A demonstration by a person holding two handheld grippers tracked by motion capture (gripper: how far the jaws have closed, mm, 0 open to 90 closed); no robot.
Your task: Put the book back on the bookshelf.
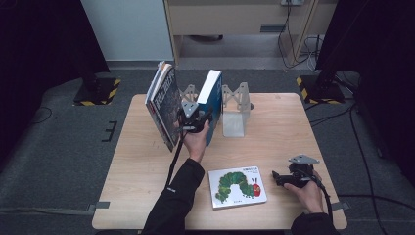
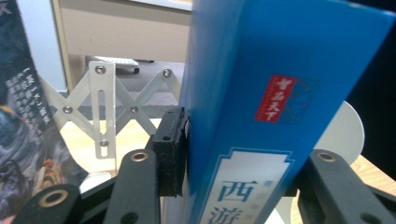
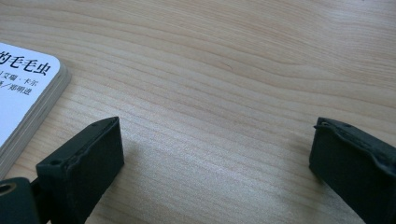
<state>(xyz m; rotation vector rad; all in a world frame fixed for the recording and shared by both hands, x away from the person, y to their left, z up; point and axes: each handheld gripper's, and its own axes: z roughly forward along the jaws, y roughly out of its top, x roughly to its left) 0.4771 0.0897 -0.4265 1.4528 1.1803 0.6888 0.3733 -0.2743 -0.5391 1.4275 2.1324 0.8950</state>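
High view: three books (image 1: pixel 211 105); left claw (image 1: pixel 195 119) grips one.

The blue book (image 2: pixel 261 93) between the left gripper (image 2: pixel 233 186)'s jaws bears "西游" and a red label, apparently "吉品天下". Beside the right gripper (image 3: pixel 215 154), the white book (image 3: pixel 23 88) reads "的毛毛虫".
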